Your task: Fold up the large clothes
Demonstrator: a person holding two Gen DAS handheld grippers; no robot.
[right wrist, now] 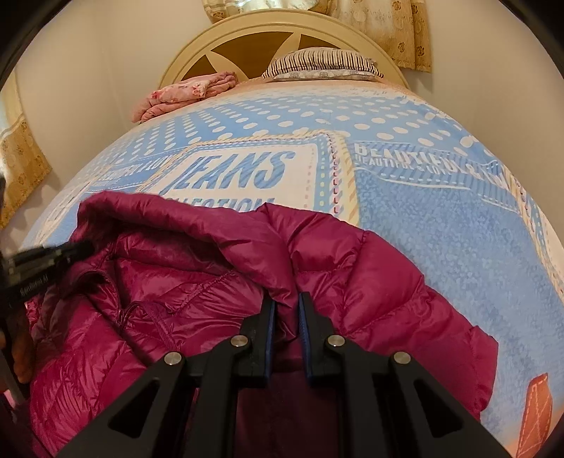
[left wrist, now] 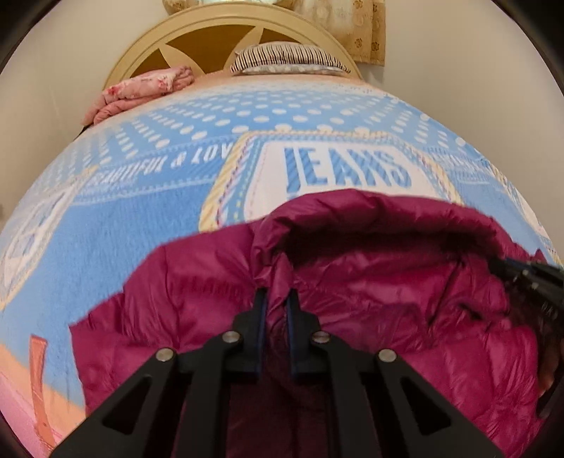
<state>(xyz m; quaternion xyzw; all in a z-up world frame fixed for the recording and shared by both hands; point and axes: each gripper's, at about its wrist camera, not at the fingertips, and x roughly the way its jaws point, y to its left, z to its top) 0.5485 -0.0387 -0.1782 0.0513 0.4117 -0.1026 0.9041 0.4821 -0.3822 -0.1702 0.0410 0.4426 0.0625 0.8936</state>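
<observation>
A magenta puffer jacket [left wrist: 370, 282] with a hood lies on the blue bedspread [left wrist: 123, 229] at the near end of the bed. My left gripper [left wrist: 276, 299] is shut on a fold of the jacket near the left side of the hood. My right gripper [right wrist: 287, 303] is shut on a fold of the jacket [right wrist: 370, 282] at the right shoulder beside the hood [right wrist: 169, 225]. The right gripper shows at the right edge of the left wrist view [left wrist: 528, 274]. The left gripper shows at the left edge of the right wrist view [right wrist: 49, 257].
The bedspread [right wrist: 440, 218] is blue with white dots and a "JEANS" patch. A folded pink floral blanket [left wrist: 141, 91] and a striped pillow [left wrist: 285, 58] lie at the cream headboard [left wrist: 211, 28]. Beige curtains [right wrist: 405, 31] hang behind and at the left.
</observation>
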